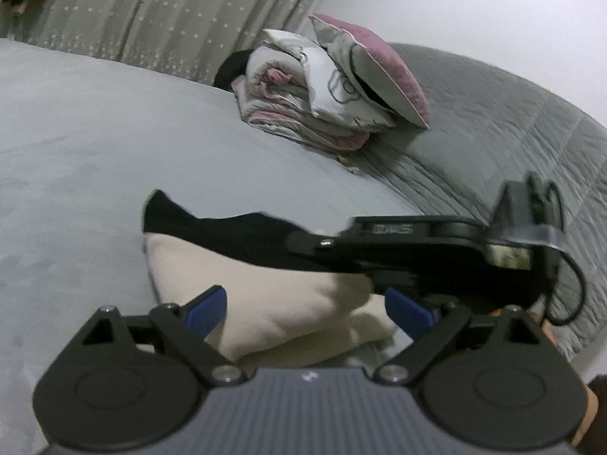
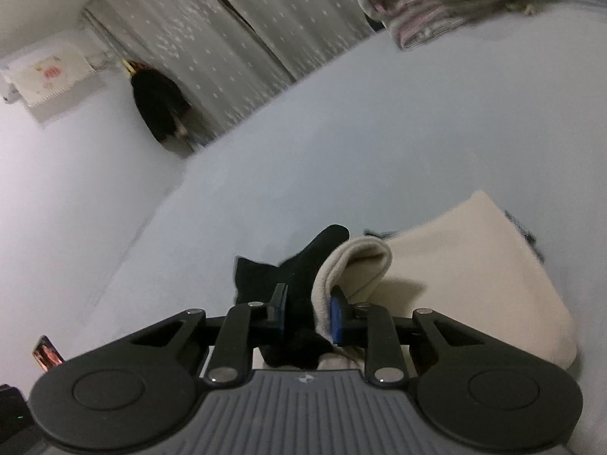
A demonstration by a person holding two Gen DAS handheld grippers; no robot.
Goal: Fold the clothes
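Cream fleece garment [image 1: 273, 303] lies half-folded on the near grey bedspread [image 1: 76, 174]; right gripper [image 2: 307, 318] is pinched on its edge plus black cloth [image 2: 303, 265]; left gripper [image 1: 307, 313] hangs wide open, empty; folding seems unfinished.

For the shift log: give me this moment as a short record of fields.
surface: grey bed cover
garments: black fabric piece lying on a folded cream fleece cloth
right claw: shut on the black fabric piece and the cream edge
left claw: open, holding nothing, over the cream cloth
background: rolled pink-and-white bedding, grey dotted curtain
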